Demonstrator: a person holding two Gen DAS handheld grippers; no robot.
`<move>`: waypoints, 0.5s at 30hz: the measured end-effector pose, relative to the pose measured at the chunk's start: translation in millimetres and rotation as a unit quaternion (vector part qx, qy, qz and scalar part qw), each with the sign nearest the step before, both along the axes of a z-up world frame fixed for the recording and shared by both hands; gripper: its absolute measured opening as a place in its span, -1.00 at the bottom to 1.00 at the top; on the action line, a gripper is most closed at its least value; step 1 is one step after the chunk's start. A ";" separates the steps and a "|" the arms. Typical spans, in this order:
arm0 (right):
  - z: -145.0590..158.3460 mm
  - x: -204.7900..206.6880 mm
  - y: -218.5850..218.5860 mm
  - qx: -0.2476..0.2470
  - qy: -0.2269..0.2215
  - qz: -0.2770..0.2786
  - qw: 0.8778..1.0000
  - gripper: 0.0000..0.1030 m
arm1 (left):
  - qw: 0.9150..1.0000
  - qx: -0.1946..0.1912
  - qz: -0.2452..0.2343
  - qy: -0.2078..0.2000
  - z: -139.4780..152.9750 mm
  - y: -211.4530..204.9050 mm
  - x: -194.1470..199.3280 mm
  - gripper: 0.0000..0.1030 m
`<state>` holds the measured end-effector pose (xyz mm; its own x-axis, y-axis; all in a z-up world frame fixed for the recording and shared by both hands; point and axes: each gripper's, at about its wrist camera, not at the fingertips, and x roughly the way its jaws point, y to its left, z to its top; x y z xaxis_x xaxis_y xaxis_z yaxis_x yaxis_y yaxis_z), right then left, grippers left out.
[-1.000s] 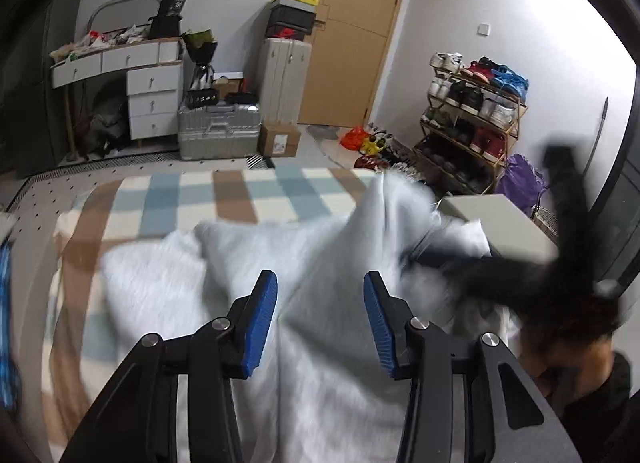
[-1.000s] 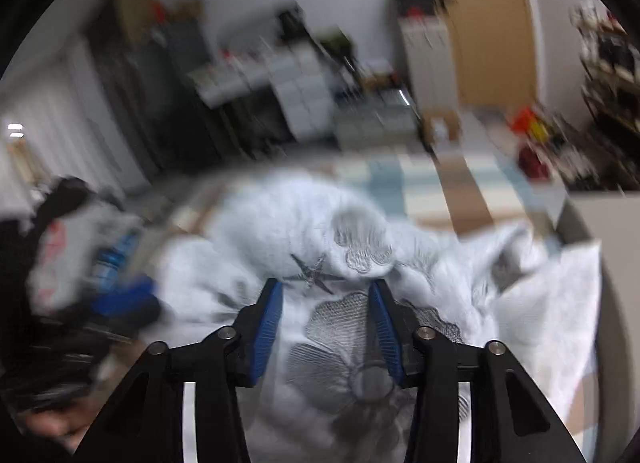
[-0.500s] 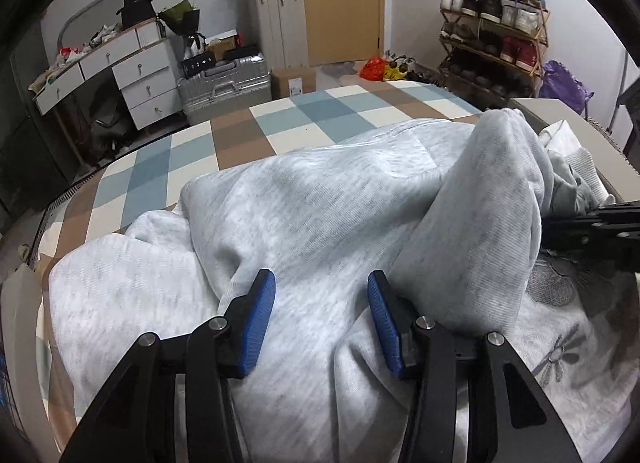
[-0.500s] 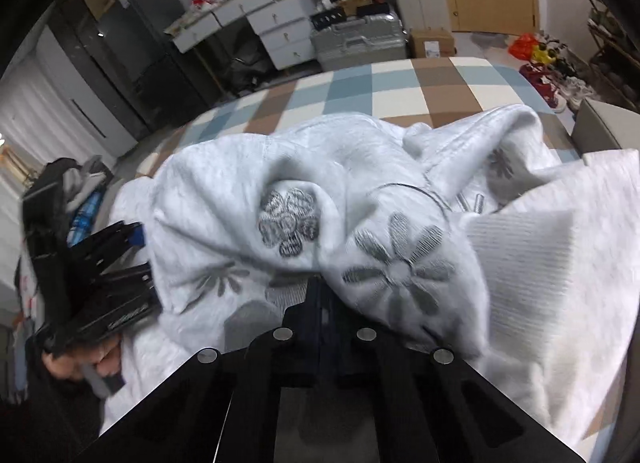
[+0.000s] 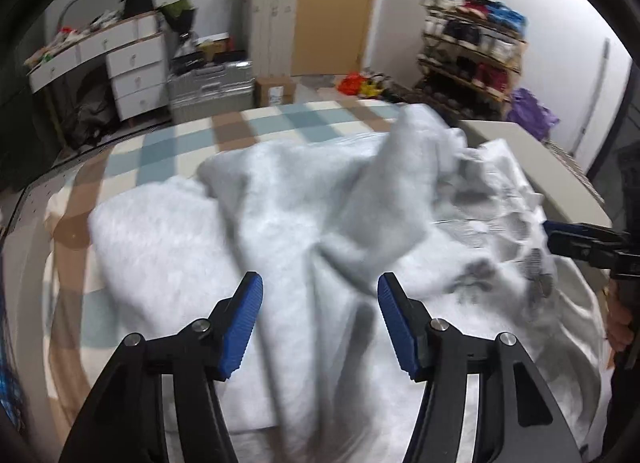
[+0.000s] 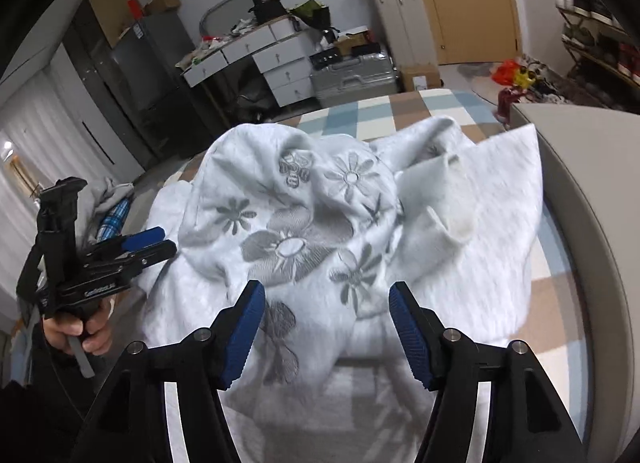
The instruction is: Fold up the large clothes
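A large light grey sweatshirt (image 5: 304, 223) with embroidered grey flowers lies crumpled in a heap on the checked bed cover (image 5: 168, 151). It shows from the other side in the right wrist view (image 6: 304, 223). My left gripper (image 5: 320, 319) is open and empty, just above the near part of the heap. My right gripper (image 6: 326, 327) is open and empty over the flowered part. The right gripper also shows at the right edge of the left wrist view (image 5: 580, 241). The left gripper shows at the left of the right wrist view (image 6: 132, 247).
A grey bedside surface (image 6: 588, 167) borders the bed on the right. More clothes, one blue checked (image 6: 114, 219), lie at the bed's left edge. Beyond the bed stand white drawers (image 5: 132, 75), a silver suitcase (image 5: 212, 91), a door and a shoe rack (image 5: 472, 55).
My right gripper was shut on the sweatshirt half a second ago and has let go and opened. The heap has dropped lower. My left gripper has stayed open and drawn back a little.
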<state>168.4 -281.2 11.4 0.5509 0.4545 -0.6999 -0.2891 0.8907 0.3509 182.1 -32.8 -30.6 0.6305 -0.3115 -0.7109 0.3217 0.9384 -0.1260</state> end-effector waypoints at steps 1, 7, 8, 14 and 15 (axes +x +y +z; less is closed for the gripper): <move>-0.4 1.0 2.2 0.007 0.005 0.001 1.000 0.26 | 1.000 -0.001 -0.017 -0.007 3.4 -9.0 1.8 0.06; -4.2 3.2 18.8 -0.022 0.006 0.019 1.000 0.26 | 0.997 0.057 -0.038 -0.019 0.2 -51.4 54.6 -0.15; -3.3 1.9 19.0 -0.023 0.008 0.016 1.000 0.26 | 0.998 0.043 -0.044 -0.010 -1.5 -53.8 67.2 -0.47; 11.2 -17.4 7.2 -0.030 -0.017 0.014 0.999 0.26 | 0.995 -0.017 -0.071 -0.068 51.2 -49.8 68.9 -0.91; 14.0 -19.4 8.2 -0.026 -0.021 0.018 0.999 0.26 | 0.994 -0.022 -0.072 -0.079 61.4 -48.7 69.4 -0.91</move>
<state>149.0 -273.0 25.4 0.5648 0.4377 -0.6996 -0.3347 0.8964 0.2906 251.5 -81.5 30.8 0.6797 -0.4358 -0.5899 0.4719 0.8756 -0.1032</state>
